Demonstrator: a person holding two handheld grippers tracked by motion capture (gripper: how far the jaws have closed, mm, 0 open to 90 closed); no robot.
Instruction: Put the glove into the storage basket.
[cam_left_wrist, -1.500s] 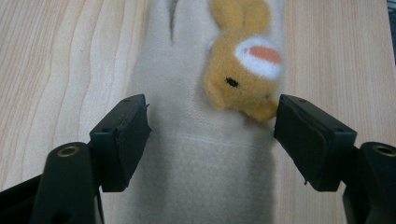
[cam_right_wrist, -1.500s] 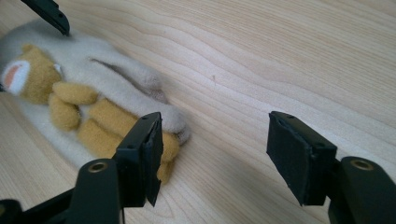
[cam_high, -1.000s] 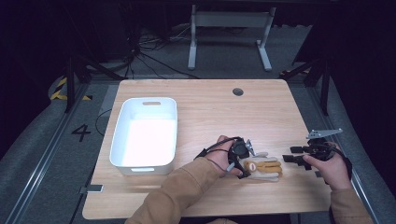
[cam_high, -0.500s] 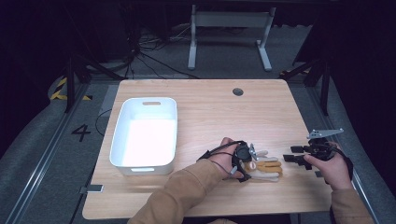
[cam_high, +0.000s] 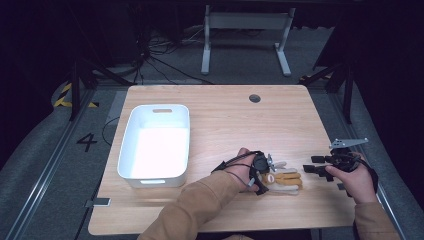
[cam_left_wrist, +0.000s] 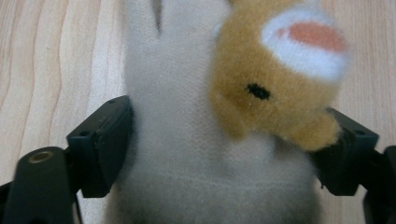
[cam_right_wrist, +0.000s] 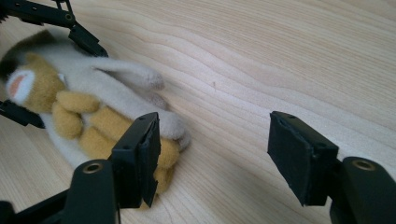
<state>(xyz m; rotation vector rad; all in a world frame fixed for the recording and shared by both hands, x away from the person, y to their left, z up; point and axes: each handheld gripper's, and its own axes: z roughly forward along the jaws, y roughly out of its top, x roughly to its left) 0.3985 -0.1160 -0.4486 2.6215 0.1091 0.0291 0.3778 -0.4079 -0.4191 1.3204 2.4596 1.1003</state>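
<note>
- Plush toy (cam_high: 282, 179), cream with tan patches, lies on the near right part of the wooden worktop (cam_high: 225, 120), between the person's two hands.
- Left tool (cam_left_wrist: 224, 154) has its two black jaws on either side of the toy's cream body; in the left gripper view the toy fills the gap between them, its tan face with a dark eye and an orange-and-white patch over the right-hand jaw.
- Those jaws have just been opening and now stand wide; whether the pads press on the fur I cannot tell.
- In the high view the left tool sits at the toy's left end, held by a hand (cam_high: 245, 172) in a tan sleeve.
- Right tool (cam_right_wrist: 212, 154) is released: its jaws stand wide apart with bare wood between them, and the toy lies just beyond and beside its left jaw.
- In the high view the right tool hovers near the worktop's right edge, a little apart from the toy.
- White bin (cam_high: 155, 142), open-topped, stands farther off on the left half of the worktop, well apart from the toy.
- Small dark round hole (cam_high: 255, 98) marks the far side of the worktop.
</note>
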